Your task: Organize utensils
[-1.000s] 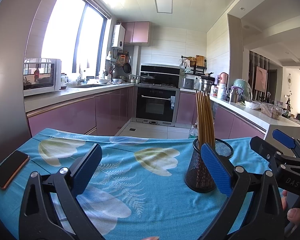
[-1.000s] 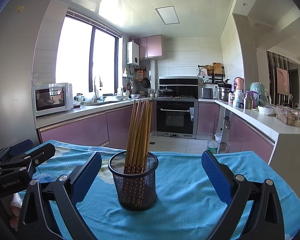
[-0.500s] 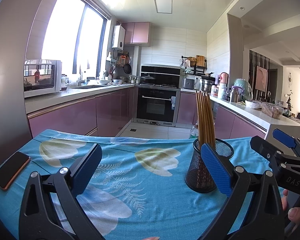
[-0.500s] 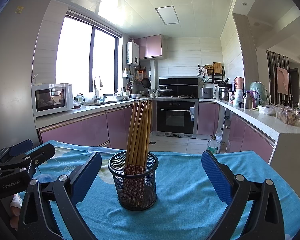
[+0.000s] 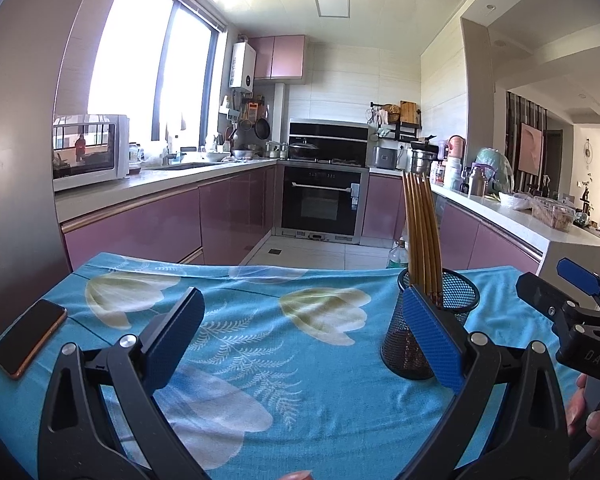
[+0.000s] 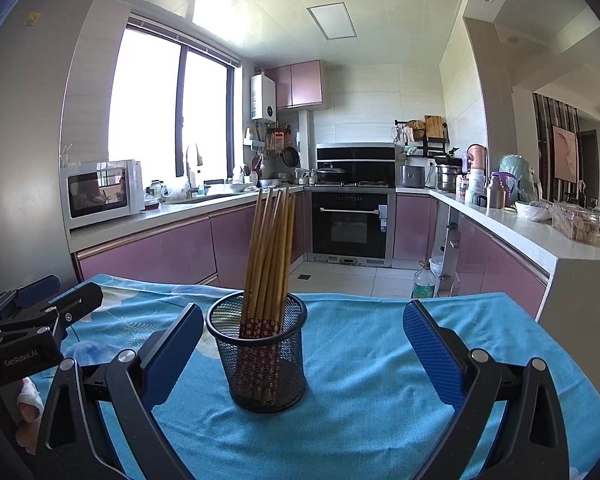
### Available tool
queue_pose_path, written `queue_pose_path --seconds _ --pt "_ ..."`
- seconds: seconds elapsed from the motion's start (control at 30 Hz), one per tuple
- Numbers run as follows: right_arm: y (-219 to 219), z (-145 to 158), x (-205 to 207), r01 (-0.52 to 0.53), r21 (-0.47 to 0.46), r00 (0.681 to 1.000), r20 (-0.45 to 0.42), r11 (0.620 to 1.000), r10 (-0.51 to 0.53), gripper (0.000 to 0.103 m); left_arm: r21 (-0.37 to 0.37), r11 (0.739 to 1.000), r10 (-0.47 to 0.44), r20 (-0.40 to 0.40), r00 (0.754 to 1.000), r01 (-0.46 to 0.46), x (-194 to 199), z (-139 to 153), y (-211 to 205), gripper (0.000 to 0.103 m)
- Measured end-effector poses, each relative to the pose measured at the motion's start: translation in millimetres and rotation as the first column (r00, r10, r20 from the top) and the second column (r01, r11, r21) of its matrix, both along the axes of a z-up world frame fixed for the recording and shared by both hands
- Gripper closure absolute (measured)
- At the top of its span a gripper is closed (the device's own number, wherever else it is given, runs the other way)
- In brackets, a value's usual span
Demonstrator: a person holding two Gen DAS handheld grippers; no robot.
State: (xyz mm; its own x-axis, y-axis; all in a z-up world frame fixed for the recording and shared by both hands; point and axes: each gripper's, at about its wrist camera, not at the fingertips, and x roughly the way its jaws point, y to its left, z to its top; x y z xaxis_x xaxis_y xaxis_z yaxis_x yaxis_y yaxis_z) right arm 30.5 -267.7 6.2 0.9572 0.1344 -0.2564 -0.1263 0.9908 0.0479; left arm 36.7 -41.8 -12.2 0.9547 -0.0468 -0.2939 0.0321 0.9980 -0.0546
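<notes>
Now, chopsticks (image 6: 269, 264) bunched upright in mesh holder (image 6: 260, 364) on blue tablecloth (image 6: 364, 360), dead centre between right gripper (image 6: 303, 352) fingers, jaws wide, empty. Bare cloth toward 3 o'clock edge. Left gripper (image 5: 304, 340) gaping too, holder at 2 o'clock. Phone (image 5: 30, 336) at 9 o'clock, left view only.

My left gripper (image 5: 300, 338) has black clamp-shaped fingers with silver pivot screws and blue textured pads (image 5: 432, 344); my right gripper (image 6: 302, 354) looks identical, and its body reads "DAS" in the left view
</notes>
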Motion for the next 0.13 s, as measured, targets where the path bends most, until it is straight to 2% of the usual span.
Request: queue_pose_path --seconds 0.13 --pt "-23.2 -12.7 15.8 0.063 -0.010 0.993 -0.097 0.998 -0.064 0.006 -0.002 1.000 0.020 -0.054 0.998 -0.020 10.6 -4.8 4.3 0.006"
